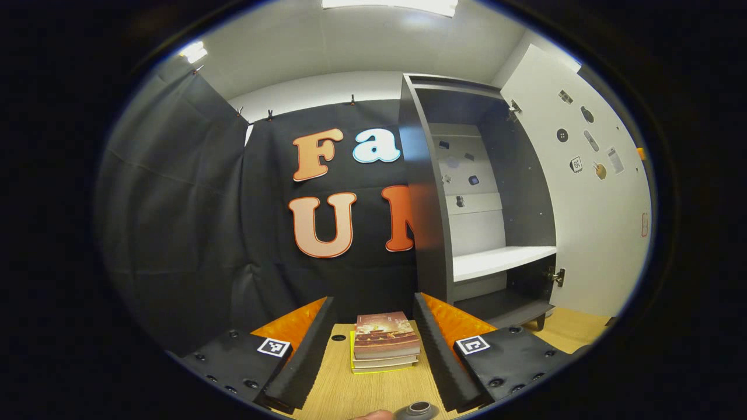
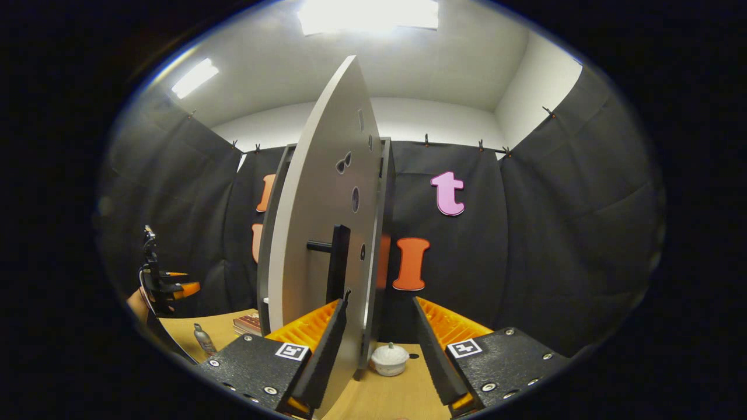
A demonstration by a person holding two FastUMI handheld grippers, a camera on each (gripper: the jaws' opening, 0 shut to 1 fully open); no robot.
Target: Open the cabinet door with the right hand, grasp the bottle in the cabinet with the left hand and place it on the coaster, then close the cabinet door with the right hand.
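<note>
The grey cabinet (image 1: 429,204) stands open, its white door (image 1: 583,221) swung out to the right and its white shelf (image 1: 502,259) bare. My left gripper (image 1: 373,303) is open over the table, back from the cabinet. The bottle's dark cap (image 1: 419,409) pokes in at the bottom edge beneath it. In the right gripper view the small grey bottle (image 2: 204,339) stands upright on the table below the left gripper (image 2: 169,287). My right gripper (image 2: 379,304) is open beside the edge-on door (image 2: 315,221), its left finger close below the black handle (image 2: 337,262).
A stack of books (image 1: 385,344) lies on the wooden table (image 1: 350,391) left of the cabinet. A small white lidded jar (image 2: 390,359) sits on the table by the door's lower edge. Black cloth walls close in all around.
</note>
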